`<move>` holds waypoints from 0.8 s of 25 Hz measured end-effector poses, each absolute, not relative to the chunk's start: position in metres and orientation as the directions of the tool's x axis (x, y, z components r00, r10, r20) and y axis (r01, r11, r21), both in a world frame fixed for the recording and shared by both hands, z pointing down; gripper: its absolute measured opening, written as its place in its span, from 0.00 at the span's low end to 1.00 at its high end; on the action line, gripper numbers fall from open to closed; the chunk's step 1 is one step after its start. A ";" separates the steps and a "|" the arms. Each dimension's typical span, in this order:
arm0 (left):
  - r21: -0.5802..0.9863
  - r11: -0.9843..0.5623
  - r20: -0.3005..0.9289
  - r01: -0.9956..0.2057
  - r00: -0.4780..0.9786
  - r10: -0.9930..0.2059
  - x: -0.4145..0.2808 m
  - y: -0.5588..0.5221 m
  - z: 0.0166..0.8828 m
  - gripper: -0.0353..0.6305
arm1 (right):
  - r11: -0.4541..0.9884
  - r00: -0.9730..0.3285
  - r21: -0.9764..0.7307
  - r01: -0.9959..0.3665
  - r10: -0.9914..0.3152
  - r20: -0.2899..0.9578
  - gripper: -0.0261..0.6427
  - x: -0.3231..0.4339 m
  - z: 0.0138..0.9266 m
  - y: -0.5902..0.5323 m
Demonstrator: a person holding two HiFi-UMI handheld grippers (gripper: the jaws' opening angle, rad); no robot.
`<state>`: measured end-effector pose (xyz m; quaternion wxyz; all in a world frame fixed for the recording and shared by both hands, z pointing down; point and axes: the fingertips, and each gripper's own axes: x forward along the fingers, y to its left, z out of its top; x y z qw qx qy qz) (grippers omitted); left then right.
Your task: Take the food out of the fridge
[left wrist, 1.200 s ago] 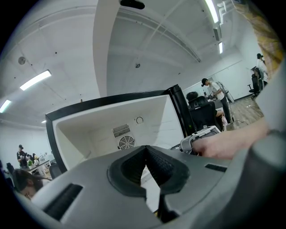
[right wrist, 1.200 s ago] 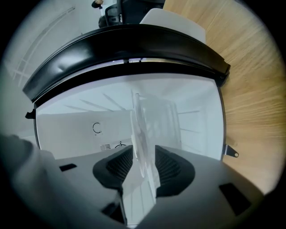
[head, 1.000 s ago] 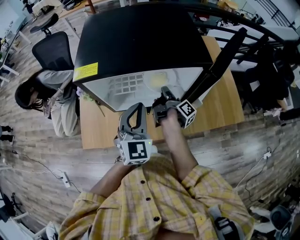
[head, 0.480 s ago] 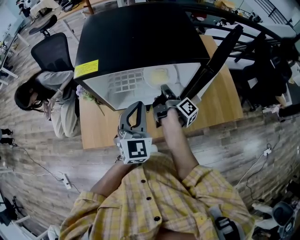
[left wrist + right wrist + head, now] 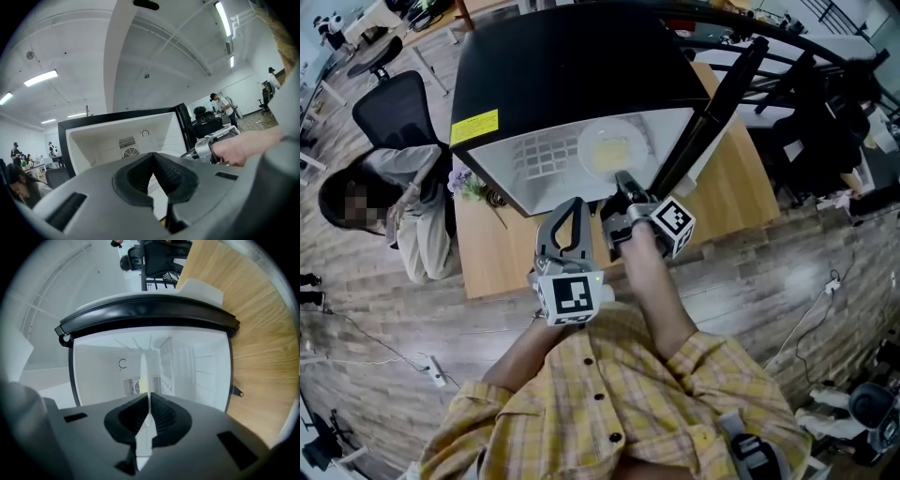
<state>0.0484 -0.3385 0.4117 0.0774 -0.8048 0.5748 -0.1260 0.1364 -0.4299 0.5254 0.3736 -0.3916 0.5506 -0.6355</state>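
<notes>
Right gripper (image 5: 147,411) clamped on the rim of one white plate (image 5: 592,141), which that gripper's view shows edge-on. Its yellow food (image 5: 616,152) is blurred, kind unclear. Plate held within the open front of the one fridge (image 5: 572,66). Left gripper (image 5: 152,159) closed, empty. One yellow label (image 5: 474,127) at the fridge's top corner, print unreadable.

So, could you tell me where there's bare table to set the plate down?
Bare wood lies right of the open fridge door, out to the table edge, and in front of the fridge, at its left corner. By the flowers it is crowded.
</notes>
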 end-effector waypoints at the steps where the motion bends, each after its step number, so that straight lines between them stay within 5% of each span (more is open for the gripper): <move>1: -0.267 -0.331 0.113 -0.905 0.312 -0.943 0.048 -0.336 0.411 0.06 | -0.112 -0.411 -0.993 0.040 -0.908 0.086 0.06 0.136 0.523 -0.426; 20: -0.239 -0.380 0.088 -0.894 0.370 -0.925 0.022 -0.297 0.406 0.06 | -0.057 -0.370 -0.998 0.037 -0.928 0.039 0.06 0.121 0.488 -0.352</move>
